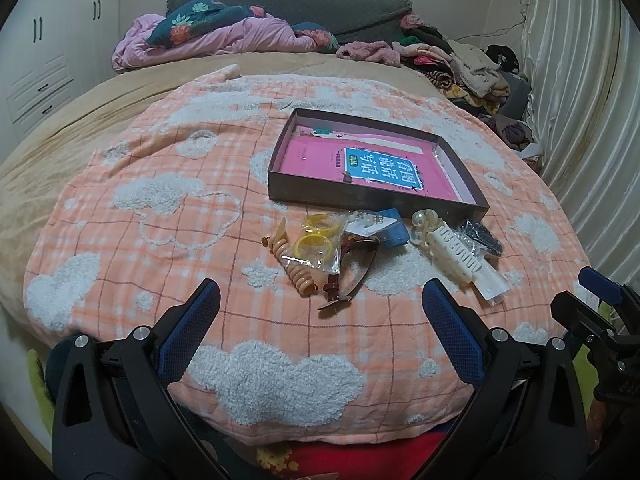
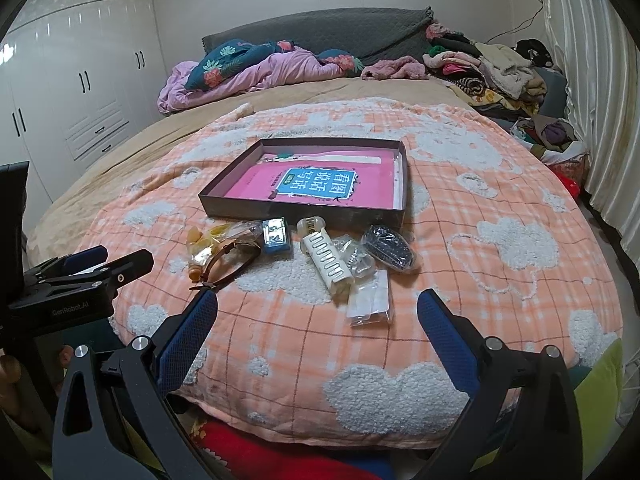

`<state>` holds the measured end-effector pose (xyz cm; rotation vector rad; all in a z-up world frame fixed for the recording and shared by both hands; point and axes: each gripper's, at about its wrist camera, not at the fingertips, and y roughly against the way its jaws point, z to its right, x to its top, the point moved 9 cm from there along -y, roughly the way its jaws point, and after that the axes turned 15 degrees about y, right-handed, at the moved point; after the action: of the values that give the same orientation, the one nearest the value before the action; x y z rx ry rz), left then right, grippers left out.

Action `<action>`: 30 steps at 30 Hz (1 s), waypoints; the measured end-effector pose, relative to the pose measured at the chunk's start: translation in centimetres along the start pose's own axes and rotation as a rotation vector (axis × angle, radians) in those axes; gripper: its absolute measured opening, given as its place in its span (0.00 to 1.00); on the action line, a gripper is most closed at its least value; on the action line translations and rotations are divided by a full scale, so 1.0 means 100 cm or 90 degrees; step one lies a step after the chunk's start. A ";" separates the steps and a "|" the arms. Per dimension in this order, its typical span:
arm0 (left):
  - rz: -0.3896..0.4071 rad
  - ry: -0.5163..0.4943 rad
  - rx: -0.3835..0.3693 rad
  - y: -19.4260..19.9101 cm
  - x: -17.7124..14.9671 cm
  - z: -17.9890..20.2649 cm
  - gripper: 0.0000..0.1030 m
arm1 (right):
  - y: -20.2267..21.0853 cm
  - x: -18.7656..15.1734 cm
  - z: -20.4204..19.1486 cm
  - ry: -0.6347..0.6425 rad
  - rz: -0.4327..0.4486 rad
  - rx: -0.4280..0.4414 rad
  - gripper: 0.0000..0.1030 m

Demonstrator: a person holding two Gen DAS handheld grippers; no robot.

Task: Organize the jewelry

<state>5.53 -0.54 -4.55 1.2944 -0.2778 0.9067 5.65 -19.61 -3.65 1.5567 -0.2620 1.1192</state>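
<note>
A heap of jewelry and hair pieces lies on the orange checked blanket (image 1: 180, 216) in front of a shallow dark box (image 1: 376, 197) that holds a pink book. In the heap are yellow rings in a clear bag (image 1: 316, 244), a beige spiral clip (image 1: 298, 274), a brown strap (image 1: 354, 272), a small blue box (image 1: 394, 229), a white claw clip (image 1: 452, 248) and a dark beaded piece (image 1: 482, 236). My left gripper (image 1: 320, 286) is open, just short of the heap. My right gripper (image 2: 317, 296) is open too, near the white claw clip (image 2: 326, 258) and a clear packet (image 2: 370, 300).
Crumpled pink bedding (image 2: 248, 76) and a pile of clothes (image 2: 492, 68) sit at the far end of the bed. White wardrobes (image 2: 80, 80) stand on the left and a curtain (image 2: 592, 80) hangs on the right. The blanket's edge drops off just under both grippers.
</note>
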 end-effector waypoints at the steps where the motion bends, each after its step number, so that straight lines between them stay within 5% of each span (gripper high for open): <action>1: 0.000 0.000 0.001 0.000 0.000 0.000 0.92 | 0.000 0.000 0.000 0.000 0.000 0.001 0.96; 30: 0.008 0.001 0.000 0.003 0.006 0.003 0.92 | 0.002 0.006 -0.005 0.010 0.009 0.003 0.96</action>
<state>5.77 -0.59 -3.83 1.2933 -0.2856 0.9181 5.60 -19.03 -3.07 1.5511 -0.2600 1.1431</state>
